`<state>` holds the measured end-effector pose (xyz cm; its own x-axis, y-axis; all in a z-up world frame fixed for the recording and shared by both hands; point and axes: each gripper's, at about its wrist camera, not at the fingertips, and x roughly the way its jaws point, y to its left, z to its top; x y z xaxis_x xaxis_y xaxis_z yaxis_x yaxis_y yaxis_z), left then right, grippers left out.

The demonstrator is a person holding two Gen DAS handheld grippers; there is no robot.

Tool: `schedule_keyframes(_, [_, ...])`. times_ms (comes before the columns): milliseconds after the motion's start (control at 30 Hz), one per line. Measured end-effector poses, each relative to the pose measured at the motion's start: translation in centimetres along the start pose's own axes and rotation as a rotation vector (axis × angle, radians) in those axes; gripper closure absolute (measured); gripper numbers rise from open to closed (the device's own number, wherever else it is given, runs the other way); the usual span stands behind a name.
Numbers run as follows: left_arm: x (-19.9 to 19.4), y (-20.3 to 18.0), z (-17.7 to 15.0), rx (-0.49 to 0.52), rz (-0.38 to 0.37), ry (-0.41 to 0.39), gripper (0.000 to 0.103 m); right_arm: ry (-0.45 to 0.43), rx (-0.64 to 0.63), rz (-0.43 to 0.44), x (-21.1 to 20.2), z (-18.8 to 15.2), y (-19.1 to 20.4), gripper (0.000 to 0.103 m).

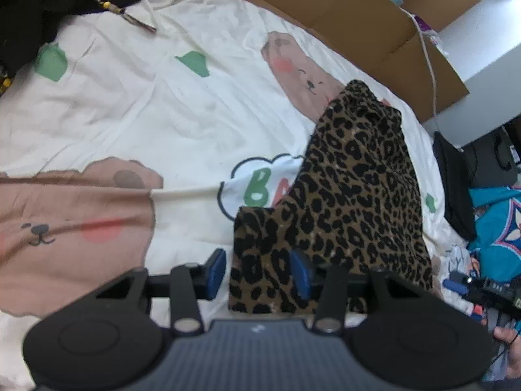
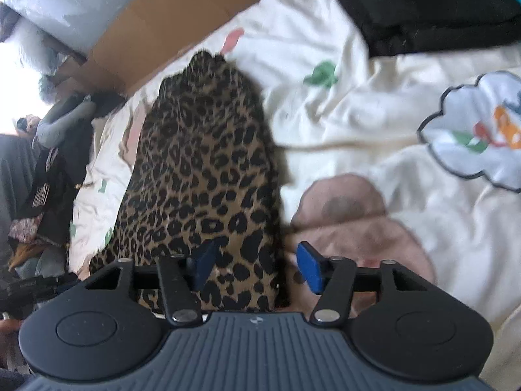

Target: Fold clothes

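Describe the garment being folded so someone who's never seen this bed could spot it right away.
Start from the cream bedsheet printed with pink bears. Near the edge by the cardboard box lies a long, narrow leopard-print garment. Its tan-and-black spots set it apart from the plain black clothes piled nearby.

A leopard-print garment [image 1: 358, 179], tan with black spots, lies on a cream bed sheet [image 1: 162, 104] printed with pinkish-brown bears with red cheeks, green shapes and a dark-outlined white cloud with green lettering. Each black tool carries blue pads [image 1: 215, 272]. Brown cardboard [image 1: 342, 16] lines the bed's far edge. Black clothing [image 2: 423, 9] sits at one corner, and a teal garment [image 1: 495, 228] beside the bed.
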<state>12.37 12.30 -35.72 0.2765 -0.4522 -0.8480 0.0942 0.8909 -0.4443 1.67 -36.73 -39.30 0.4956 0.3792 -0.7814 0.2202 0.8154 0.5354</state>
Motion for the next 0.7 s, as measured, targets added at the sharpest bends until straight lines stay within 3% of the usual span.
schedule_keyframes(133, [0.5,1.2,-0.3,-0.067,-0.018,-0.006,0.06,0.036,-0.002,0.015,1.7,-0.3,-0.3,0.056])
schedule_keyframes(367, [1.9,3.1,-1.3,-0.085,-0.002,0.033,0.061,0.084,0.041,0.044,3.7,-0.7,-1.6,0.058])
schedule_keyframes(433, [2.1,3.8,-1.7,-0.098,-0.008,0.034,0.061,0.104,0.043,0.033,3.9,-0.7,-2.1,0.064])
schedule_keyframes(600, [2.0,4.9,-1.8,-0.132,-0.044,0.027,0.061,0.138,0.142,0.099,4.1,-0.5,-3.6,0.066])
schedule_keyframes(700, [2.2,5.3,-1.2,-0.125,-0.06,0.026,0.06,0.155,0.17,0.134,4.3,-0.3,-3.4,0.081])
